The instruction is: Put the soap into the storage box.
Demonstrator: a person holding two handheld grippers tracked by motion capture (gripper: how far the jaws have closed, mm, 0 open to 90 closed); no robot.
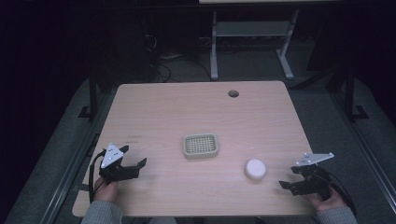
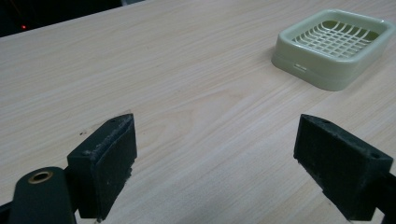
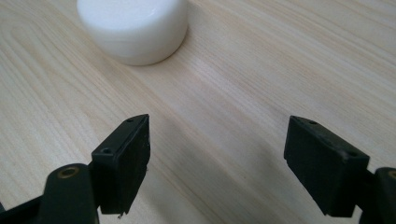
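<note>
Soap (image 3: 133, 28) looks smooth, slippery and stiff; we'd pinch its round sides with the wide-open right gripper (image 3: 217, 154)

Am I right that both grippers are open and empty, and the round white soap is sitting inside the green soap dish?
Not quite. The round white soap lies on the bare table, apart from the green soap dish, which is empty; the high view shows it. The left gripper and right gripper are open and empty, as you said.
</note>
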